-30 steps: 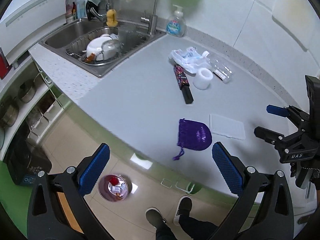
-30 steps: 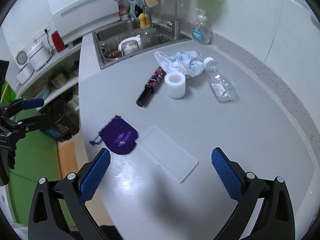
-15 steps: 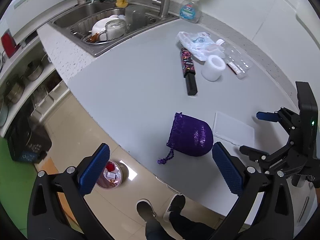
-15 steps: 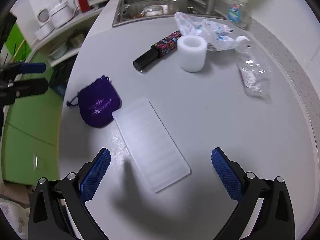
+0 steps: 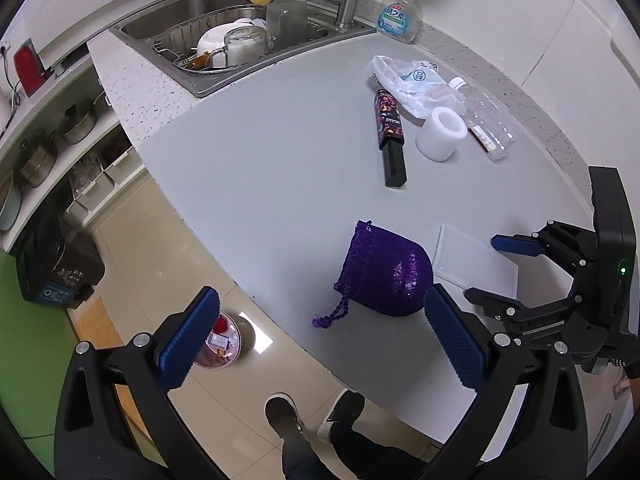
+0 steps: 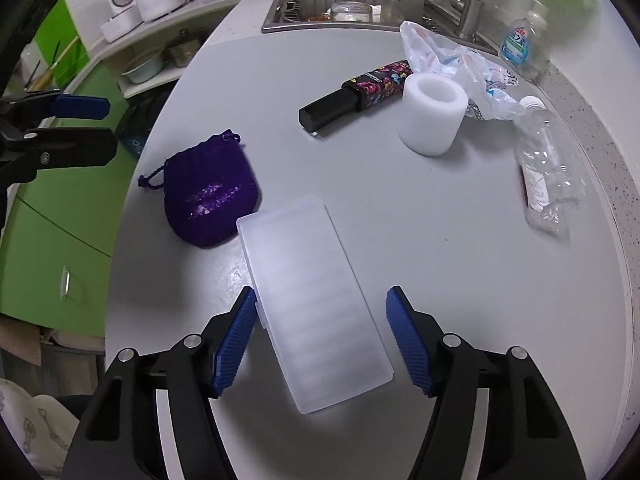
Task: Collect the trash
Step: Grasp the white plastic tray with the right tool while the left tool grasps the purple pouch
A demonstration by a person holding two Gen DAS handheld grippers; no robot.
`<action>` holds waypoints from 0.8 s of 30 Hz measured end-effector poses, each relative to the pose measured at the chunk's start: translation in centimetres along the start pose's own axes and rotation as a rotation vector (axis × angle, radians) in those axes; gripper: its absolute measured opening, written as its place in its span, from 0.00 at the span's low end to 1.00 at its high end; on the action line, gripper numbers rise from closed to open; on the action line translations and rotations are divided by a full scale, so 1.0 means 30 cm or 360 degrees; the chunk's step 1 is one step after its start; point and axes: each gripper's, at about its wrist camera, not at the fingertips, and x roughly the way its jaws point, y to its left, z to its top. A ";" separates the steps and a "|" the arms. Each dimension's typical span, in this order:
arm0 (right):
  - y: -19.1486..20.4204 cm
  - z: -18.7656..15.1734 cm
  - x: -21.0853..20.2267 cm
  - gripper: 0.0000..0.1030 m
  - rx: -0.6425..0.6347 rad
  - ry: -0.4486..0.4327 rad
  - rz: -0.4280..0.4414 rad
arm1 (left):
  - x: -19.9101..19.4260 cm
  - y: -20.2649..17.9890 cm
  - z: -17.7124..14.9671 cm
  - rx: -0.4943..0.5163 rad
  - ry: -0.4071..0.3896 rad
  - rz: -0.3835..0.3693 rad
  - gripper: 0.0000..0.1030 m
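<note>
Right hand-held gripper [image 6: 322, 340]: partly closed, fingers straddling frosted plastic lid [image 6: 314, 310] flat on surface [image 6: 440, 240]; contact unclear.
Left hand-held gripper [image 5: 320, 340]: wide open, empty, beside purple pouch [image 5: 384, 276].
Left view only: floor [image 5: 160, 240].

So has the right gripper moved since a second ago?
Yes. The right gripper has come down and forward over the counter, and its fingers have narrowed to straddle the white plastic lid beside the purple pouch.
</note>
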 end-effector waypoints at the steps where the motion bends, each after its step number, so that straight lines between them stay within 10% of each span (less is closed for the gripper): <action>1: 0.001 0.001 -0.001 0.60 -0.0005 0.0001 0.0003 | 0.002 0.000 -0.001 0.0001 0.0004 -0.0001 0.97; 24: -0.173 -0.082 -0.137 0.49 0.0316 -0.0098 -0.0080 | 0.100 -0.143 0.024 0.0189 0.0073 -0.0049 0.97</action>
